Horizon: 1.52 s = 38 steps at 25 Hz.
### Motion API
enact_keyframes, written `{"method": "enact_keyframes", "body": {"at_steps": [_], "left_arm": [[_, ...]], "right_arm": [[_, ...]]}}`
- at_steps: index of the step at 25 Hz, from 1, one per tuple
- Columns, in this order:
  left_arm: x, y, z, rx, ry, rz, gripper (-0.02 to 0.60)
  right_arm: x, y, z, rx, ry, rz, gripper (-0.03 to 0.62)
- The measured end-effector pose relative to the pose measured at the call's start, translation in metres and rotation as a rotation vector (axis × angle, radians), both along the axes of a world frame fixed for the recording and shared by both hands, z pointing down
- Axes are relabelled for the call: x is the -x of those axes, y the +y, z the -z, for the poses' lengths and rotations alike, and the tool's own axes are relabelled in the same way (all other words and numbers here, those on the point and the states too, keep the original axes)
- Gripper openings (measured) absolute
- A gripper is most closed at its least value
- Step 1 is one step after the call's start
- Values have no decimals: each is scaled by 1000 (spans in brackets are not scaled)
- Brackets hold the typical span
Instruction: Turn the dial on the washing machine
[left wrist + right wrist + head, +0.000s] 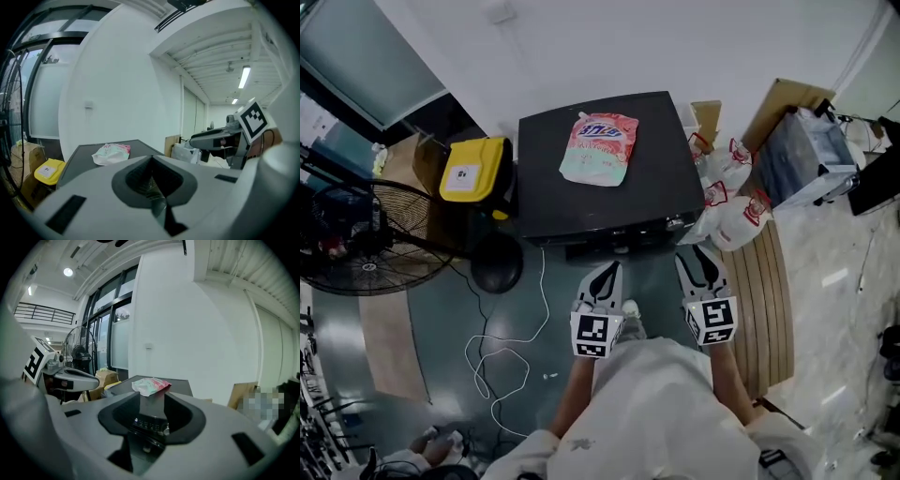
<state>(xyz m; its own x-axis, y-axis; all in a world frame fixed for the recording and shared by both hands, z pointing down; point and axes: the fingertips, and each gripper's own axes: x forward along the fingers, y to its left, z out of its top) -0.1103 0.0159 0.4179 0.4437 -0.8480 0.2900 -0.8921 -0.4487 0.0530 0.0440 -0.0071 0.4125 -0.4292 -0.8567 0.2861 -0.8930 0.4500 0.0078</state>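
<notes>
Standing square to the black washing machine [661,187], with a pink pouch [600,148] lying on top. On the left, a clenched left gripper [606,274] with nothing in it, held short of the machine's front. On the right, a released right gripper [701,255], jaws slightly apart around empty air, aimed at the control panel [150,423]. At that panel's right end, a small bright knob, probably the dial [676,223], just ahead of the right gripper and apparently untouched.
</notes>
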Motion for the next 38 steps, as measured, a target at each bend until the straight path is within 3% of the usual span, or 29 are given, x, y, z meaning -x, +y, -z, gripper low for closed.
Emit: {"method": "enact_keyframes", "body": {"at_steps": [14,38], "left_arm": [[3,-38,-65,104,22,-90,12],[-49,-62,-127,224,-28,-53,13]], "right_arm": [[-12,-30,-88,162,100,-119,193],[-28,-79,-183,315,77,-82,212]]}}
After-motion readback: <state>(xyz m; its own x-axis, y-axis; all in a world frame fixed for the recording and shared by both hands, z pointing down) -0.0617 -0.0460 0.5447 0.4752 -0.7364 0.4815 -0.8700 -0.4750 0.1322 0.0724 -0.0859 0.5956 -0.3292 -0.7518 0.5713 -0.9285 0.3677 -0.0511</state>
